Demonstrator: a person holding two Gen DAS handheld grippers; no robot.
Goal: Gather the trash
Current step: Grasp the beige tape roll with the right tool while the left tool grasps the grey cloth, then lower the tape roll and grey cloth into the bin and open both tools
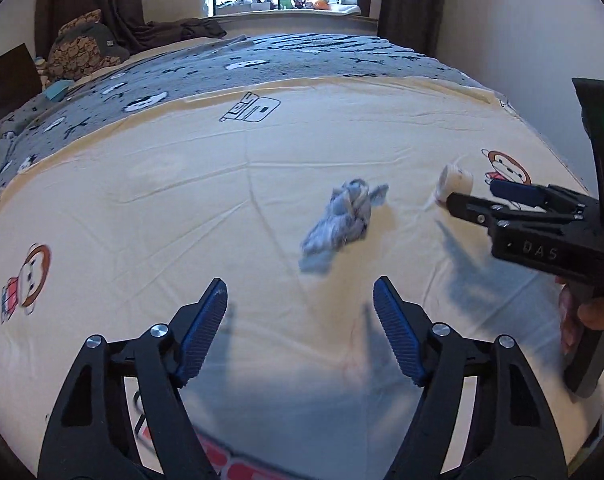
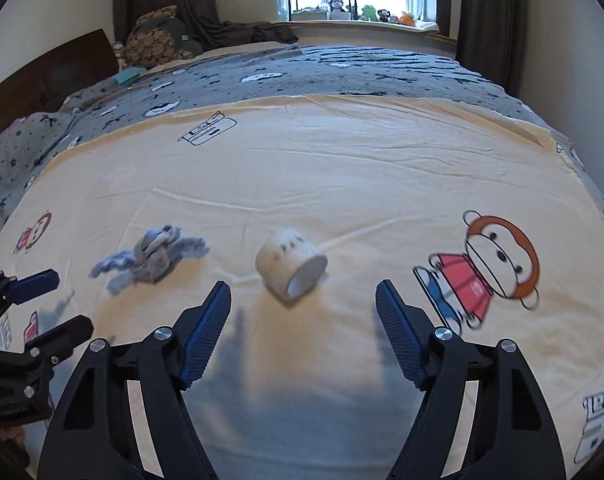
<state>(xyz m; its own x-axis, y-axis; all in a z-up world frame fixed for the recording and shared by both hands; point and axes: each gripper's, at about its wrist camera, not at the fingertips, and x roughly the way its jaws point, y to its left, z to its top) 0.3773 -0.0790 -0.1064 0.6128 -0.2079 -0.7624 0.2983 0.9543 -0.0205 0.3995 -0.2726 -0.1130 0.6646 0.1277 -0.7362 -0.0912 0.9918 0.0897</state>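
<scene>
Cream sheet (image 2: 342, 184): the landmark; it covers the near part of the bed, printed with cartoon monkeys, lightly creased, with broad bare cloth across its middle and far half.
Grey blanket (image 2: 342, 76): beyond the sheet's far edge, running toward the window; the sheet's far hem lies over it in a wavy line.
Wall (image 1: 522, 20): close along the sheet's right edge, so little room on that side.
Pillows (image 2: 157, 40): off the sheet's far left corner, against dark curtains.
Left gripper (image 1: 299, 328): above the sheet's near edge, blue pads spread wide with nothing between them; bare sheet lies under it.
Right gripper (image 2: 304, 330): above the sheet's near right part, fingers wide apart and holding nothing.
Crumpled blue-grey rag (image 1: 338, 220): lying on the sheet just ahead of the left gripper, slightly right of its centre line, with bare cloth all round.
White paper cup (image 2: 291, 266): on its side on the sheet, open end facing near-right, directly ahead of the right gripper, near the rag but apart from it.
Monkey print (image 2: 490, 268): on the sheet, right of the cup.
</scene>
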